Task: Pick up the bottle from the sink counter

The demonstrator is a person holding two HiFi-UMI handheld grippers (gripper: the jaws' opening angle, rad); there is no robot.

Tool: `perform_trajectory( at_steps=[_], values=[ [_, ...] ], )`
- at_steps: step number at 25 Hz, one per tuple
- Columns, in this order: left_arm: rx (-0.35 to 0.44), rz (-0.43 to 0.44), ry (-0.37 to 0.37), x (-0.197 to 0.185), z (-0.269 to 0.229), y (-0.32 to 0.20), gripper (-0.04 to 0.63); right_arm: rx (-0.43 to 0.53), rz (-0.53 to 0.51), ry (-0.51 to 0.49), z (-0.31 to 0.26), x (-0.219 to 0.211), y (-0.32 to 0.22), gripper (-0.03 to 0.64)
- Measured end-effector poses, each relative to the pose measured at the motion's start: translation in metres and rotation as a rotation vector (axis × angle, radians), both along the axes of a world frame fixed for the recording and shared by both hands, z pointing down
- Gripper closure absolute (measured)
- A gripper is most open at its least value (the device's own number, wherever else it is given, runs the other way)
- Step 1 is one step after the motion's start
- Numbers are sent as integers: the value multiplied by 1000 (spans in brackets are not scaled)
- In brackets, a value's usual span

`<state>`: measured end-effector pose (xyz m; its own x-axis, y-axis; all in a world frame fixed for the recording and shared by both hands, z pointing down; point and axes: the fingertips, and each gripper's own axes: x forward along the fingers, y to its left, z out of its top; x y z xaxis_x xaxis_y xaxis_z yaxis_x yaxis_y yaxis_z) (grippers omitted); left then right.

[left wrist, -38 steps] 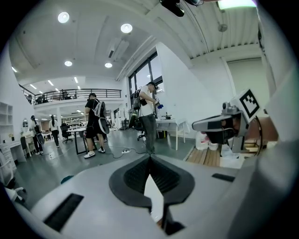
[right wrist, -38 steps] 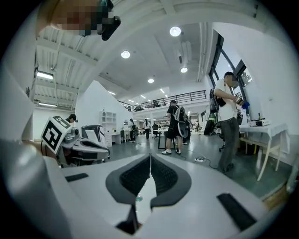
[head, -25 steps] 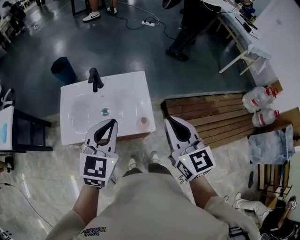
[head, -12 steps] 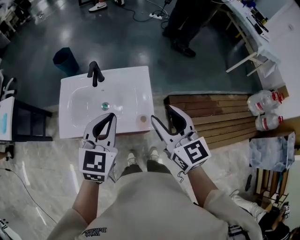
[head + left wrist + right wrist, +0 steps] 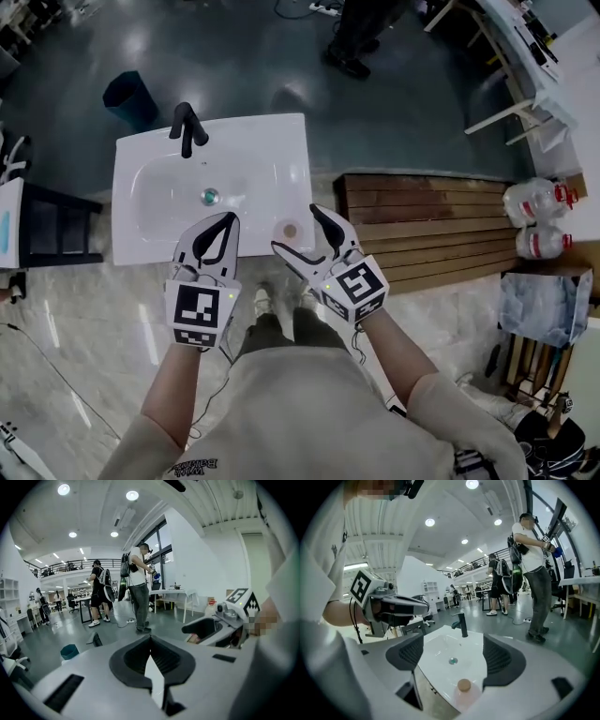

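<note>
A small pinkish bottle (image 5: 290,231) with a tan cap stands on the front right corner of the white sink (image 5: 272,169). My right gripper (image 5: 298,232) hovers over it, and its jaws have just been opening and now stand wide. In the right gripper view the bottle (image 5: 464,688) shows low between the two fingers of the right gripper (image 5: 454,653), just ahead of them, and no pad touches it. My left gripper (image 5: 225,218) is shut and empty above the sink's front edge, left of the bottle. Its closed tips (image 5: 150,641) fill the left gripper view.
A black faucet (image 5: 187,127) stands at the sink's back, with a drain (image 5: 210,197) in the basin. A wooden slatted platform (image 5: 422,225) lies to the right, with water jugs (image 5: 539,211) beyond it. A blue bin (image 5: 127,94) and a person's legs (image 5: 361,37) are behind the sink.
The right gripper's jaws went from shut to wide open, and it swung left and down onto the bottle. The left gripper sank a little toward the sink's front edge.
</note>
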<state>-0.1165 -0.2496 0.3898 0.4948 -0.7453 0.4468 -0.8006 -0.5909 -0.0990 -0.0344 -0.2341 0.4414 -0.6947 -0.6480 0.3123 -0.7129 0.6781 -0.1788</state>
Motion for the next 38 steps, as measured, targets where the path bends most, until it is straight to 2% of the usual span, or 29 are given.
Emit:
perform_trajectory(
  at_steps=[9, 20, 27, 30, 36, 37, 38],
  values=[
    [-97, 11, -11, 11, 53, 1, 589, -30, -70, 121, 84, -14, -11, 256],
    [-185, 33, -18, 25, 116, 2, 589, -145, -112, 163, 183, -10, -15, 252],
    [-204, 77, -9, 37, 137, 2, 589, -143, -172, 203, 206, -14, -6, 253],
    [-229, 94, 22, 40, 149, 4, 589, -128, -173, 228, 211, -14, -9, 255],
    [-265, 198, 31, 52, 174, 11, 586, -104, -185, 263, 216, -15, -10, 256],
    [-283, 221, 32, 54, 177, 13, 576, -103, -188, 261, 216, -15, -10, 256],
    [-301, 252, 33, 58, 181, 15, 524, -103, -191, 260, 216, -15, -10, 256]
  ],
)
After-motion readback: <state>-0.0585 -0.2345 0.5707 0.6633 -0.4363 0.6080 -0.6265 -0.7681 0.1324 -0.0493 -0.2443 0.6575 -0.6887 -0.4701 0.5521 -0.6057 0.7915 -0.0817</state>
